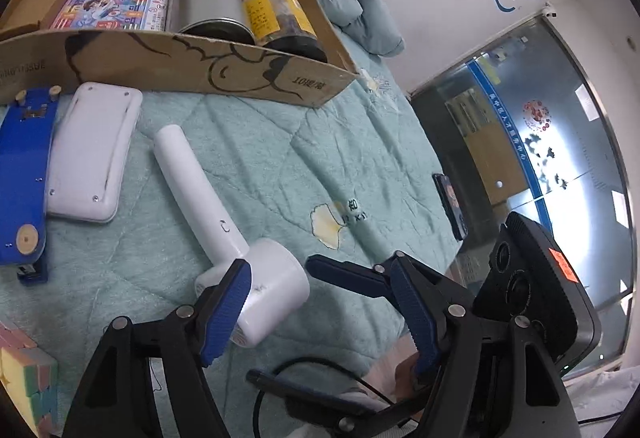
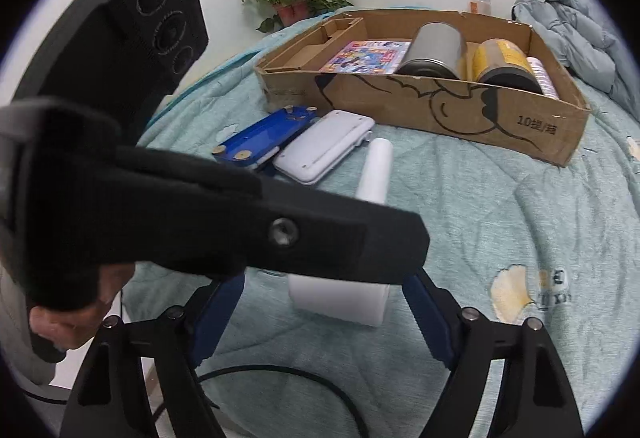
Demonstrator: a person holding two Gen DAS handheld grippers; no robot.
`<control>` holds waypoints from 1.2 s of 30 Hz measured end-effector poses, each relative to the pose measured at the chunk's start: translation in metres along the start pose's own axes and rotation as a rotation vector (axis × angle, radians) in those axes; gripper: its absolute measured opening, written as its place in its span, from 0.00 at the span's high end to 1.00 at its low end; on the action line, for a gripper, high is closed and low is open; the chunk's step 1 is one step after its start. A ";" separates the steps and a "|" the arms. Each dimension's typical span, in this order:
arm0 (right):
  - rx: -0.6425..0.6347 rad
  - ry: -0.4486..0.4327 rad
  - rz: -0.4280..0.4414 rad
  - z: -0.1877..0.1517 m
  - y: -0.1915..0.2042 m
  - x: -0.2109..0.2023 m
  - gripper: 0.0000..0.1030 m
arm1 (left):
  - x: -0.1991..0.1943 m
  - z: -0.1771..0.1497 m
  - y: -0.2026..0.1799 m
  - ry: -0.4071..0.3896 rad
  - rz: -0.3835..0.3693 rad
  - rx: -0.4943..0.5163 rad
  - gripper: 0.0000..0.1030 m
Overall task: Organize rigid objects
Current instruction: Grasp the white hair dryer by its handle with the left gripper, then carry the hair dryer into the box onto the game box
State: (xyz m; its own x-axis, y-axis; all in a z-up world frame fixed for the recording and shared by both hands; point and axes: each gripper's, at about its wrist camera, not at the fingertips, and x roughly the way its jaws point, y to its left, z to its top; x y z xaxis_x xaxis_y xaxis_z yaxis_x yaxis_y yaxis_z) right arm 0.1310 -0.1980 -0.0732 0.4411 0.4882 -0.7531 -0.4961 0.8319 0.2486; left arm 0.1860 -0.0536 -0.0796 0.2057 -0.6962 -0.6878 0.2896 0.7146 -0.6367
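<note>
While the left view showed a phone (image 1: 451, 204) beyond the white lint roller (image 1: 224, 226), both tongs, left (image 1: 320, 302) and right (image 2: 320, 314), gaped empty around its head; the box (image 2: 440, 110) behind it held cans (image 2: 434, 48) and a booklet (image 2: 368, 56).

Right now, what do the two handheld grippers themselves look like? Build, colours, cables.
Both match: the left gripper and right gripper have black angular linkage arms with silver pivot bolts, carrying blue ribbed pads. A black cable loops beneath the right one. Each carries a black camera block with three round lenses; the right one's bears an orange sticker.
</note>
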 end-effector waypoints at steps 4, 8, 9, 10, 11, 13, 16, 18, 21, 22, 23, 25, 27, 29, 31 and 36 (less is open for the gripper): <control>0.044 -0.034 -0.038 -0.005 -0.012 -0.008 0.30 | -0.009 0.004 0.007 -0.055 0.068 -0.029 0.24; 0.008 -0.055 -0.048 -0.006 -0.007 -0.010 0.32 | -0.015 0.009 0.030 -0.067 0.058 -0.110 0.24; 0.003 -0.047 -0.045 -0.006 -0.005 -0.006 0.32 | -0.012 0.012 0.033 -0.064 0.054 -0.123 0.24; 0.005 -0.035 -0.034 -0.006 -0.003 -0.001 0.32 | -0.011 0.014 0.036 -0.059 0.045 -0.126 0.24; 0.012 -0.021 -0.017 -0.006 -0.002 0.005 0.33 | -0.006 0.016 0.038 -0.048 0.036 -0.129 0.24; 0.024 -0.001 -0.028 -0.007 0.002 0.015 0.42 | 0.002 0.018 0.044 -0.027 0.063 -0.143 0.26; 0.047 0.001 -0.074 -0.008 0.005 0.025 0.44 | 0.017 0.020 0.050 0.019 0.077 -0.170 0.36; 0.052 -0.003 -0.083 -0.008 0.007 0.025 0.44 | 0.026 0.020 0.054 0.049 0.069 -0.184 0.41; 0.056 -0.007 -0.098 -0.008 0.010 0.026 0.44 | 0.035 0.021 0.059 0.063 0.092 -0.191 0.47; 0.058 -0.006 -0.100 -0.008 0.011 0.026 0.44 | 0.037 0.021 0.062 0.063 0.079 -0.208 0.48; 0.058 -0.007 -0.102 -0.009 0.010 0.024 0.44 | 0.037 0.019 0.064 0.062 0.070 -0.220 0.48; 0.056 -0.007 -0.104 -0.007 0.012 0.025 0.44 | 0.037 0.020 0.067 0.057 0.068 -0.225 0.51; 0.051 -0.006 -0.109 -0.010 0.013 0.022 0.44 | 0.037 0.018 0.069 0.054 0.073 -0.231 0.56; 0.041 -0.004 -0.118 -0.014 0.017 0.020 0.44 | 0.038 0.018 0.073 0.056 0.099 -0.232 0.68; 0.034 -0.006 -0.121 -0.015 0.019 0.019 0.44 | 0.039 0.017 0.075 0.055 0.085 -0.236 0.69; 0.025 -0.023 -0.129 -0.018 0.025 0.014 0.44 | 0.028 0.016 0.065 0.017 0.102 -0.207 0.70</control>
State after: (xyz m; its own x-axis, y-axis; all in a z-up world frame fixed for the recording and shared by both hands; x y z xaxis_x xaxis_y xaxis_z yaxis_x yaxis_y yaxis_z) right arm 0.1116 -0.1754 -0.0887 0.5176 0.3822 -0.7655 -0.4152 0.8945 0.1659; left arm 0.2252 -0.0279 -0.1347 0.2080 -0.6194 -0.7570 0.0703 0.7814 -0.6201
